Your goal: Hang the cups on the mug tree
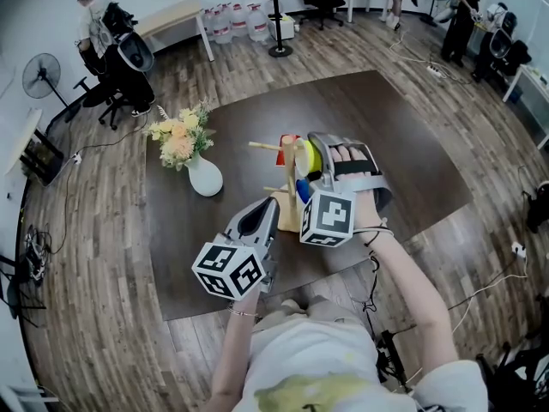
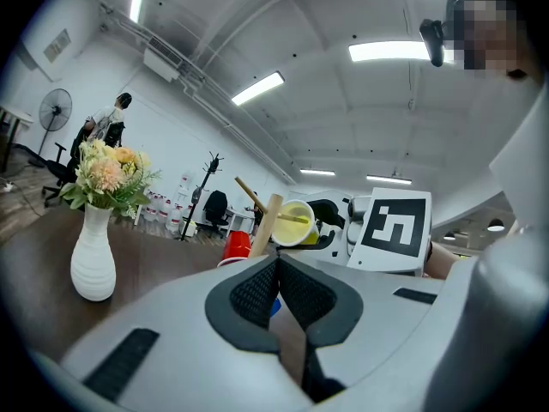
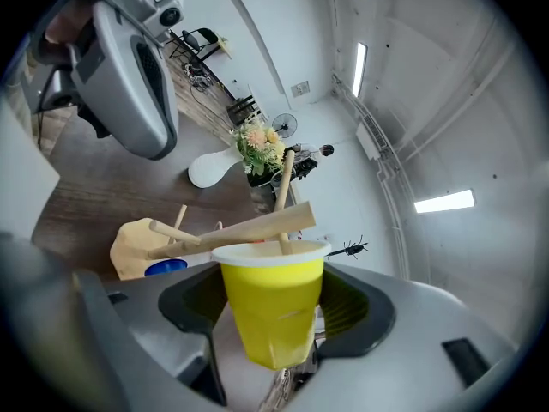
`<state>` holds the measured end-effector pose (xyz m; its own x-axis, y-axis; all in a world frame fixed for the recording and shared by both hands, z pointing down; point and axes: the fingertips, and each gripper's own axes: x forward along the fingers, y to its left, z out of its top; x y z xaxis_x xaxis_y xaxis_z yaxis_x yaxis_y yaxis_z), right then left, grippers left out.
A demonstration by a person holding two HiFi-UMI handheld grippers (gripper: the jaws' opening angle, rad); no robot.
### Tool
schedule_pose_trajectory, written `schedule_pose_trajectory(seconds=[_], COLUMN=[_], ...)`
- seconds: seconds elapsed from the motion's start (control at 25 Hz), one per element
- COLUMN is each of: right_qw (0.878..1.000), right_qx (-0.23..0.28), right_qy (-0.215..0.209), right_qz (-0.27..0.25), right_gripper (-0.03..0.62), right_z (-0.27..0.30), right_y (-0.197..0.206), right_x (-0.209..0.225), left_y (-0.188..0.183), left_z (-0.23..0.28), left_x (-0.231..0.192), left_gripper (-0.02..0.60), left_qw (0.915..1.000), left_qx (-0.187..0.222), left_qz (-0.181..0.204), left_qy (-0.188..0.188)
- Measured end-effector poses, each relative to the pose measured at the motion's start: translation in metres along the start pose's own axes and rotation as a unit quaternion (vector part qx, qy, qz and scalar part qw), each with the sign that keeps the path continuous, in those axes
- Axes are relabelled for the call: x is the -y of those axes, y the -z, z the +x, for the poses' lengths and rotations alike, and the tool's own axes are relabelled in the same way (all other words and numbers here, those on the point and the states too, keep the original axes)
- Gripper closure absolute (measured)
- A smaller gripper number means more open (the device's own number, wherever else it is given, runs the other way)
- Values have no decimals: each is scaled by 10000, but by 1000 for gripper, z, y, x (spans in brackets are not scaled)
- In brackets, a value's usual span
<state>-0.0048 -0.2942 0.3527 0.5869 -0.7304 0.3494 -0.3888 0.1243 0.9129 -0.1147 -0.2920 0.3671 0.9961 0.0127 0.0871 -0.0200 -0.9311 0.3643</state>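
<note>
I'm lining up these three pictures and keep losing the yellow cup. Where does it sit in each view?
Head view: the yellow cup is just right of centre, against the mug tree.
Left gripper view: the cup is at centre, its mouth towards the camera.
Right gripper view: the cup is at bottom centre, large.
Shared landmark: the white vase of flowers, at left in the left gripper view, above centre in the right gripper view.

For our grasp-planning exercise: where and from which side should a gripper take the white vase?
Probably the narrow neck of the white vase, level from the side: it stands upright, the belly bulges wide, and flowers block the top.
</note>
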Motion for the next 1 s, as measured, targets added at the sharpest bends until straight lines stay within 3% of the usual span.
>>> schedule_pose_trajectory(seconds=[0.6, 1.0], right_qw=[9998, 9985], right_qx=[87, 436], right_qy=[179, 197], right_qz=[37, 283], right_gripper=[265, 230], right_z=[-4, -21], right_y=[-5, -16], right_x=[-6, -9], left_y=[6, 6], left_z=[-13, -24], left_x=[-5, 5], left_gripper=[558, 558], left_qw=[10000, 10000], left_qx=[-32, -10], left_qz=[-47, -43], left_qy=[-14, -63])
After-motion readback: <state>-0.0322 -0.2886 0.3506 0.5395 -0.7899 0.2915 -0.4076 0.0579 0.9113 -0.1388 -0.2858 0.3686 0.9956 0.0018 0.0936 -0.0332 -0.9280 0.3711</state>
